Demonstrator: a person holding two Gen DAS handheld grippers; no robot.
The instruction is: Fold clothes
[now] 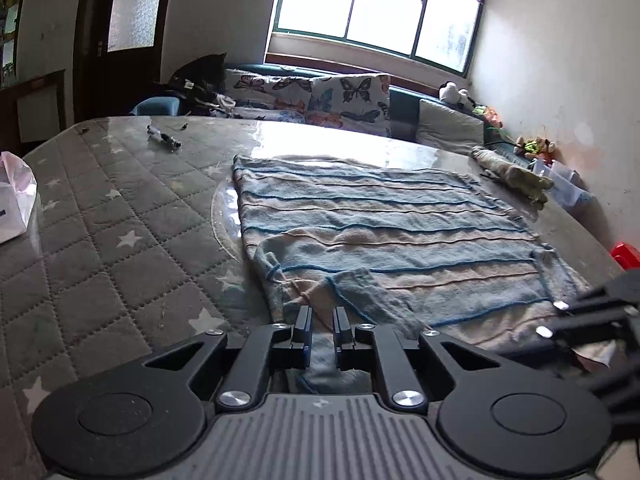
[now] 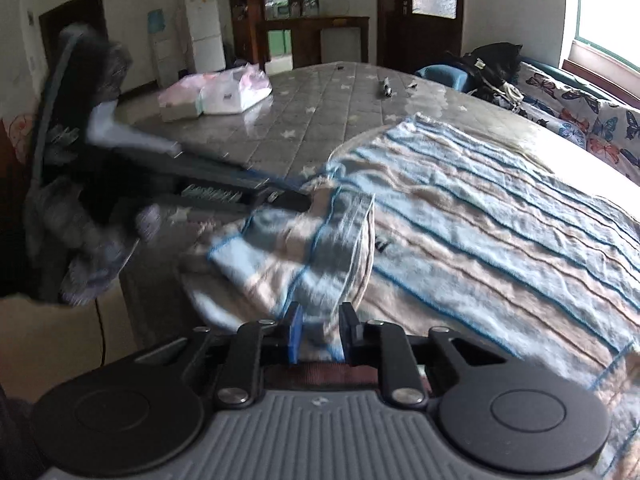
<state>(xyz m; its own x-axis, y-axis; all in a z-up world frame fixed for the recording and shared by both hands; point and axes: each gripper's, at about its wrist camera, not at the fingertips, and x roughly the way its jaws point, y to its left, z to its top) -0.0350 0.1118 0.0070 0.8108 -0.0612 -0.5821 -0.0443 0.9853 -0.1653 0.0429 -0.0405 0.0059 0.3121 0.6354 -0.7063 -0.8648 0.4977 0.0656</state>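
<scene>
The striped garment [image 1: 384,232] lies spread on the quilted surface [image 1: 100,216], its near edge rumpled. The left gripper [image 1: 322,322] and right gripper [image 2: 320,326] each pinch that edge between narrow fingers, with bare quilting to the left

My left gripper [image 1: 321,322] pinches the striped garment's [image 1: 380,232] near hem at lower centre; the right gripper [image 1: 560,320] sits at right edge.

garment [image 1: 380,236] spread on the table [image 1: 120,208], centre to right of the left wrist frame. left gripper [image 1: 322,322] at its near edge, lower centre; right gripper [image 1: 560,316] at lower right. pen [image 1: 164,137] upper left; bag [image 1: 14,196] at left edge; sofa [image 1: 320,96] behind the table.
</scene>
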